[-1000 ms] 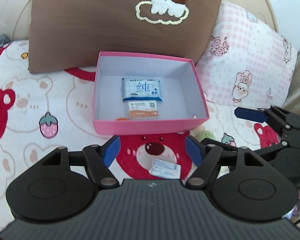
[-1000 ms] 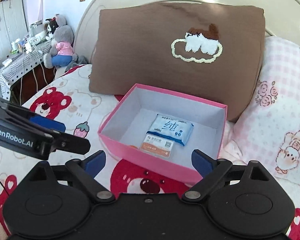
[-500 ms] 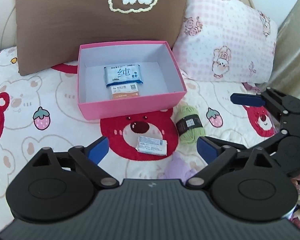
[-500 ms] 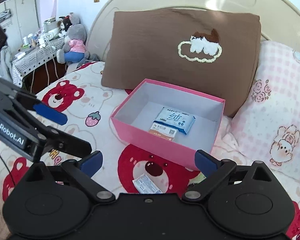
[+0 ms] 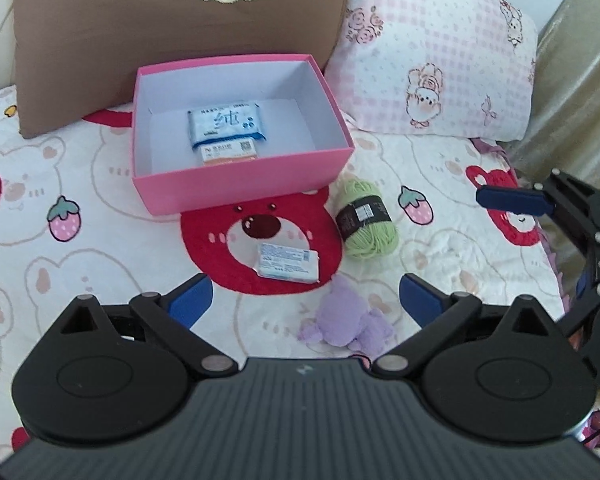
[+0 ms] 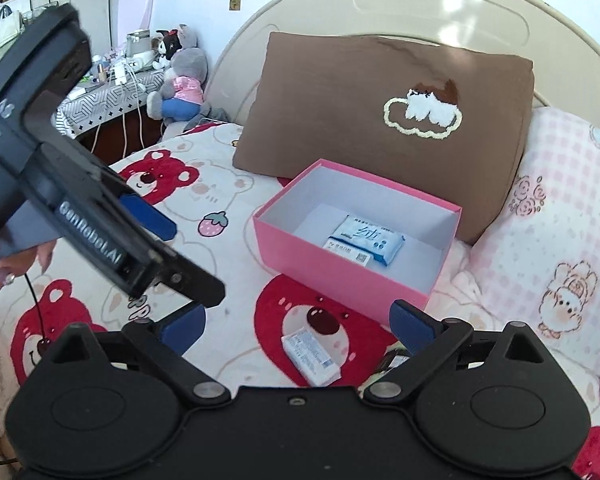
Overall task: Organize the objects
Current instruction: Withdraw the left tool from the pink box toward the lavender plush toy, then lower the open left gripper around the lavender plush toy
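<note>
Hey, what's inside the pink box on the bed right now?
The pink box holds a blue-and-white tissue pack lying partly over an orange-and-white packet. The rest of its floor looks bare, though the near wall hides the front strip.

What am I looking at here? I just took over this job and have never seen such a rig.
No robot: a person holds a two-fingered grabber in each hand, each with a camera looking along its fingers. One picture is from the left gripper, the other from the right gripper. Both jaws stand open and hold nothing; the left jaws have just been opening. On the bear-print bedspread sits a pink box with a blue tissue pack and a small card packet inside. Outside lie a white packet, green yarn and a purple plush toy.
</note>
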Motion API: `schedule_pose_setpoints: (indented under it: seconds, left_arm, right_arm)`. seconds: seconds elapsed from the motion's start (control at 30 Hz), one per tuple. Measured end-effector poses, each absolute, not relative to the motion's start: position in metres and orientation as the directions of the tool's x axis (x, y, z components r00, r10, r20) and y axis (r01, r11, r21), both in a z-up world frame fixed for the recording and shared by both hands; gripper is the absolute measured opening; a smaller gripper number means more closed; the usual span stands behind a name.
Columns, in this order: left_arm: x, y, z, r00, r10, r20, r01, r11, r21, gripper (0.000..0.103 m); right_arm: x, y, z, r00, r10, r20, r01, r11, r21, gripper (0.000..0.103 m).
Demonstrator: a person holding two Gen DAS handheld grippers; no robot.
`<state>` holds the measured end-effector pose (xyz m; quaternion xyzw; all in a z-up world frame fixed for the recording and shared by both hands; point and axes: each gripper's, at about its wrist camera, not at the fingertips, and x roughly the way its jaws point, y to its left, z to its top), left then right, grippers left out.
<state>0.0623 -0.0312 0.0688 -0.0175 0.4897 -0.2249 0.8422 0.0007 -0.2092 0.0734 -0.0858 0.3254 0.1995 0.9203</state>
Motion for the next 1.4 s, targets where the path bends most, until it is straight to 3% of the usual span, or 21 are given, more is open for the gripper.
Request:
schedule_pose_setpoints:
  seconds: [0.2, 0.53, 0.93, 1.13, 1.3, 1.4]
  left_arm:
    - [0.062, -0.044, 0.045, 0.379, -0.392, -0.838, 0.399, 0.887, -0.234, 0.101]
    - [0.061, -0.062, -0.001, 0.338, -0.35, -0.874, 0.438, 0.88, -0.184, 0.101]
    - [0.049, -0.06, -0.038, 0.345, -0.457, -0.82, 0.437, 0.851, -0.291, 0.099]
    - [0.049, -0.069, -0.07, 0.333, -0.439, -0.834, 0.492, 0.836, -0.244, 0.098]
    - [0.053, -0.072, -0.095, 0.303, -0.452, -0.839, 0.487, 0.83, -0.271, 0.098]
    - [0.054, -0.076, -0.106, 0.281, -0.465, -0.84, 0.483, 0.824, -0.295, 0.098]
  right_arm:
    - [-0.028, -0.21, 0.036, 0.77, 0.248, -0.588, -0.388, 0.913, -0.123, 0.1]
    - [-0.036, -0.238, -0.007, 0.715, 0.279, -0.641, -0.289, 0.953, 0.092, 0.1]
    - [-0.044, -0.25, -0.089, 0.583, 0.305, -0.753, -0.114, 0.948, 0.296, 0.098]
    - [-0.052, -0.23, -0.114, 0.583, 0.237, -0.777, -0.146, 0.971, 0.187, 0.085]
    - [-0.051, -0.225, -0.119, 0.589, 0.247, -0.77, -0.136, 0.969, 0.206, 0.074]
    - [-0.047, -0.225, -0.125, 0.583, 0.242, -0.776, -0.113, 0.97, 0.217, 0.06]
